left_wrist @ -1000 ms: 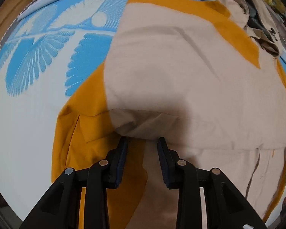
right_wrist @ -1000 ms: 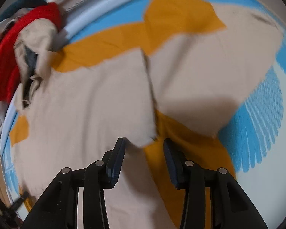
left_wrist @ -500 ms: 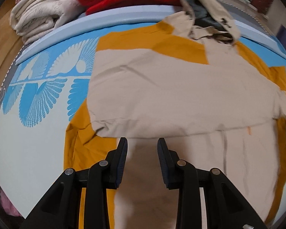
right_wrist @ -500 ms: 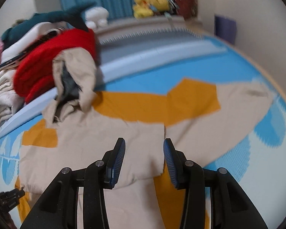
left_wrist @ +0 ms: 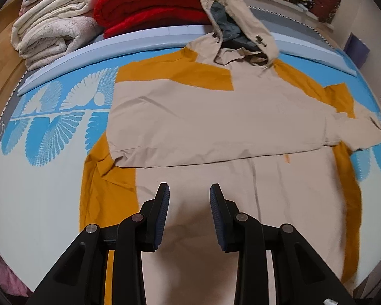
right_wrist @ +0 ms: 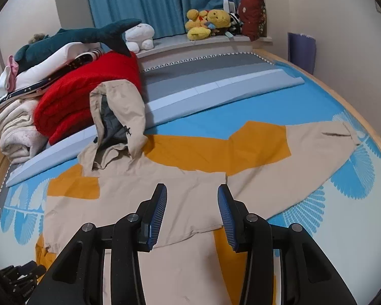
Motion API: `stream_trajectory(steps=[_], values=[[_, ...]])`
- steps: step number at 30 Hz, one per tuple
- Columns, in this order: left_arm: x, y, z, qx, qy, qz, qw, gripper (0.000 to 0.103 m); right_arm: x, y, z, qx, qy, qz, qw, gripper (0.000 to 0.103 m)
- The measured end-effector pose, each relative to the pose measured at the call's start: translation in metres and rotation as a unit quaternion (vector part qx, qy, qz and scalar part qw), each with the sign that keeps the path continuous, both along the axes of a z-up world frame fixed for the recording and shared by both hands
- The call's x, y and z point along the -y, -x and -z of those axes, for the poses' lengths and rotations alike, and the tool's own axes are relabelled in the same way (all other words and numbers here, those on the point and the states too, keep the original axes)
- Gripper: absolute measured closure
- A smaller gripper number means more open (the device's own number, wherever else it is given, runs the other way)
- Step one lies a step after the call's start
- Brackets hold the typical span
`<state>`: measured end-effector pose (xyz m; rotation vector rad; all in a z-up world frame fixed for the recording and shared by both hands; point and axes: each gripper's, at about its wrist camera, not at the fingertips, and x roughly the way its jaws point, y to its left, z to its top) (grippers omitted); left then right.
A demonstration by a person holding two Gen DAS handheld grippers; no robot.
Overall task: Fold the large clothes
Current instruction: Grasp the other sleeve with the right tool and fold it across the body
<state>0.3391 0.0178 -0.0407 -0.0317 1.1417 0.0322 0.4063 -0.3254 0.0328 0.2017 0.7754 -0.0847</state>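
Observation:
A beige and mustard hooded jacket (left_wrist: 216, 117) lies spread flat on the blue and white bed sheet (left_wrist: 38, 183). One sleeve is folded across its chest (right_wrist: 144, 203). The other sleeve (right_wrist: 304, 152) stretches out to the right. The hood (right_wrist: 119, 111) leans up against the red blanket. My left gripper (left_wrist: 189, 188) hovers open above the jacket's lower half, nothing between its fingers. My right gripper (right_wrist: 192, 189) also stands open, above the end of the folded sleeve, and holds nothing. The left gripper (right_wrist: 20, 272) shows at the bottom left of the right wrist view.
A folded red blanket (left_wrist: 155, 2) and rolled cream towels (left_wrist: 53, 33) are stacked behind the hood, with a plush shark (right_wrist: 71, 40) on top. A pale blue padded strip (right_wrist: 216, 94) runs across the bed. Stuffed toys (right_wrist: 208, 23) line the sill by the blue curtain.
Both grippers have risen and drawn back from the jacket, so more of the bed and room shows. The folded sleeve now lies flat across the chest.

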Motion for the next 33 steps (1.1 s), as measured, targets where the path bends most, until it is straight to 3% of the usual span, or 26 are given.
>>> stream_trajectory(steps=[6, 11, 13, 14, 15, 20, 22, 24, 27, 29, 30, 31, 33], values=[[0.007, 0.003, -0.017, 0.017, 0.012, 0.012, 0.9997, 0.069, 0.014, 0.013, -0.013, 0.028, 0.001, 0.015, 0.999, 0.060], [0.016, -0.003, -0.022, 0.022, 0.017, 0.026, 0.9993, 0.068, 0.062, 0.015, -0.020, 0.042, -0.004, 0.050, 0.998, 0.061], [0.019, -0.006, -0.022, 0.021, 0.022, 0.028, 0.9991, 0.068, 0.087, 0.016, -0.020, 0.044, -0.007, 0.070, 0.997, 0.072], [0.020, -0.007, -0.022, 0.021, 0.022, 0.029, 0.9991, 0.068, 0.103, 0.017, -0.019, 0.044, -0.013, 0.080, 0.996, 0.093], [0.021, -0.008, -0.022, 0.021, 0.023, 0.028, 0.9991, 0.068, 0.113, 0.016, -0.018, 0.043, -0.016, 0.086, 0.995, 0.096], [0.027, -0.017, -0.022, 0.023, 0.028, 0.027, 0.9990, 0.068, 0.190, 0.023, -0.028, 0.054, -0.028, 0.148, 0.987, 0.094], [0.030, -0.020, -0.017, 0.020, 0.025, 0.028, 0.9991, 0.068, 0.222, 0.025, -0.030, 0.055, -0.038, 0.170, 0.983, 0.087], [0.032, -0.021, -0.014, 0.016, 0.022, 0.029, 0.9992, 0.068, 0.256, 0.025, -0.027, 0.061, -0.056, 0.192, 0.978, 0.062], [0.036, -0.022, -0.009, 0.011, 0.019, 0.035, 0.9991, 0.068, 0.308, 0.020, -0.007, 0.056, -0.083, 0.216, 0.971, 0.061], [0.038, -0.022, -0.005, 0.011, 0.013, 0.039, 0.9991, 0.068, 0.339, 0.011, 0.013, 0.040, -0.091, 0.223, 0.970, 0.067], [0.039, -0.022, -0.004, 0.011, 0.011, 0.041, 0.9991, 0.068, 0.350, 0.005, 0.025, 0.028, -0.086, 0.225, 0.970, 0.086], [0.041, -0.024, 0.001, 0.008, 0.007, 0.042, 0.9991, 0.068, 0.359, 0.000, 0.035, 0.020, -0.079, 0.224, 0.971, 0.092], [0.043, -0.026, 0.007, 0.002, 0.002, 0.042, 0.9991, 0.068, 0.377, -0.011, 0.057, 0.006, -0.071, 0.223, 0.972, 0.092]])
